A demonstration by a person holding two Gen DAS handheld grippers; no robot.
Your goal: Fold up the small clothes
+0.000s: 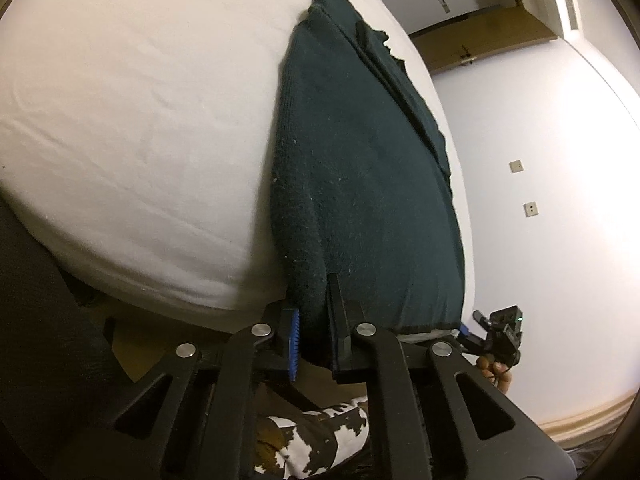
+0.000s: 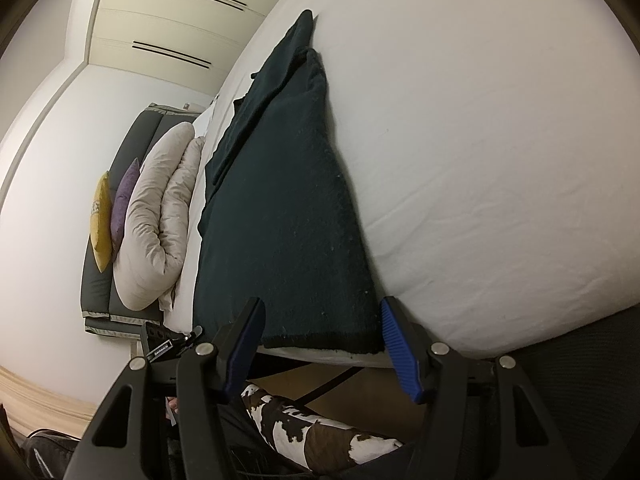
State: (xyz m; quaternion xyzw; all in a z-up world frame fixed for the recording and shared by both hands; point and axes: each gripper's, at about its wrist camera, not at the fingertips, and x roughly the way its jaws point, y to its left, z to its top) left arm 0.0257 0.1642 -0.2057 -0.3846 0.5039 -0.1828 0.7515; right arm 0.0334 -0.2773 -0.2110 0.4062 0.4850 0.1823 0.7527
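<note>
Left gripper (image 1: 314, 334) is clamped on the near corner of the dark green garment (image 1: 360, 168); right gripper (image 2: 320, 344) stands apart, straddling the near hem (not gripping it). Beyond, the garment lies flat on the white bed (image 2: 480, 160), pillows (image 2: 156, 208) farther off.

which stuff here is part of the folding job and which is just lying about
Job: dark green garment on the white bed; left tongs shut on its corner; right tongs open at its edge.

Lying about: duvet, yellow cushion, purple cushion.
</note>
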